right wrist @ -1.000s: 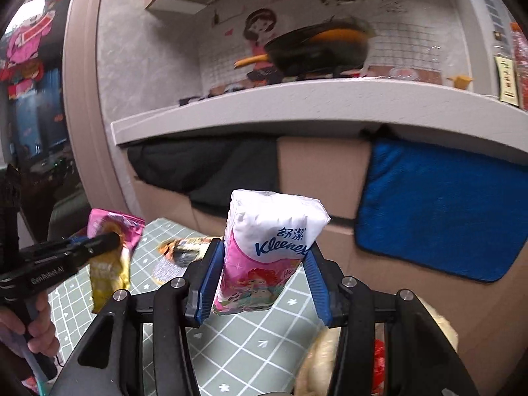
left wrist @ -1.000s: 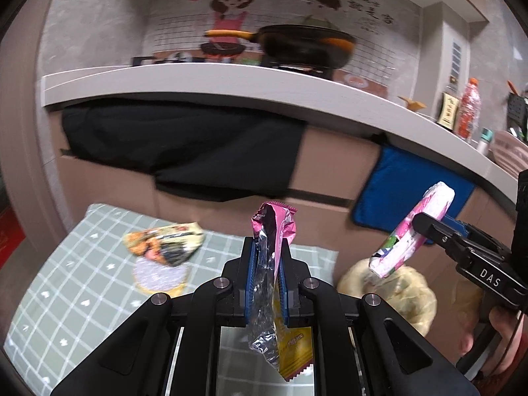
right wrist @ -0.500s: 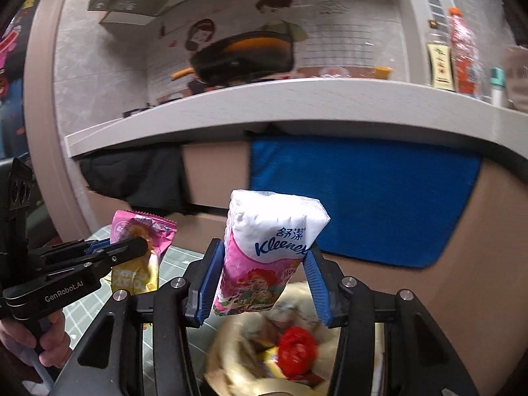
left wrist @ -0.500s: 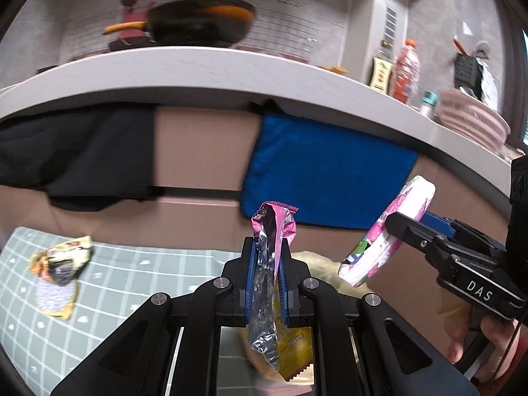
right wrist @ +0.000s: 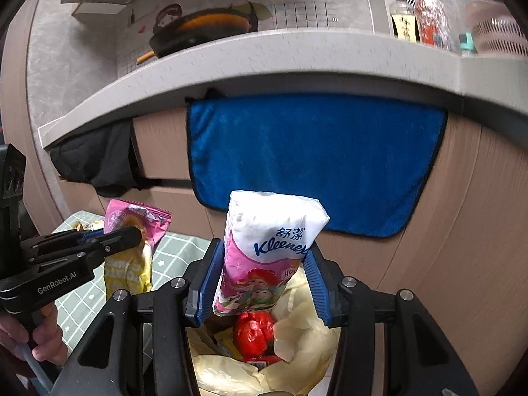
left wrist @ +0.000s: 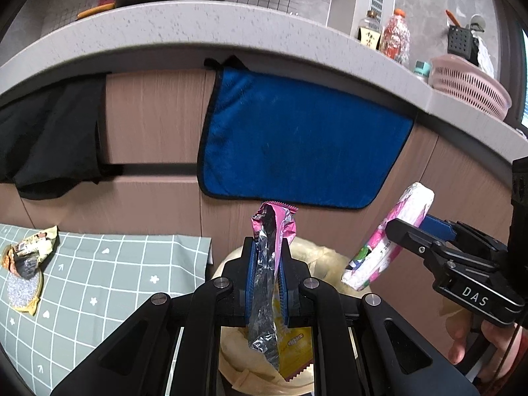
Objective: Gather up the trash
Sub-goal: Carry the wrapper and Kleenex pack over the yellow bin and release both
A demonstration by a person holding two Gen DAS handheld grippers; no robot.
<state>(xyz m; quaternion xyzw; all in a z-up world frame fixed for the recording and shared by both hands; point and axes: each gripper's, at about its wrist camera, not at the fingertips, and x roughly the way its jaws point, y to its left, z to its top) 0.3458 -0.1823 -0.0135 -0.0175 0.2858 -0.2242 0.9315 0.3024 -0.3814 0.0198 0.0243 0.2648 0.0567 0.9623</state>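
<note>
- Trash bag (right wrist: 297, 356): pale yellow liner, mouth open upward, at the foot of the wooden cabinet front below the blue towel (left wrist: 297, 138). It already holds a red wrapper (right wrist: 254, 328) and other scraps; it serves as the collection point.
- Left gripper (left wrist: 266, 280): jaws nearly together, pinching a pink-and-silver snack wrapper (left wrist: 269, 264) by its middle, directly above the bag's mouth. The wrapper hangs edge-down, probably so it falls straight in on release.
- Right gripper (right wrist: 260, 280): jaws set moderately wide, clamping a Kleenex tissue pack (right wrist: 264, 250) by its sides, upright over the bag, beside the left gripper.
- Remaining litter: a crumpled wrapper (left wrist: 29, 254) on the green checked cloth (left wrist: 109, 283), left of the bag, not yet collected.
</note>
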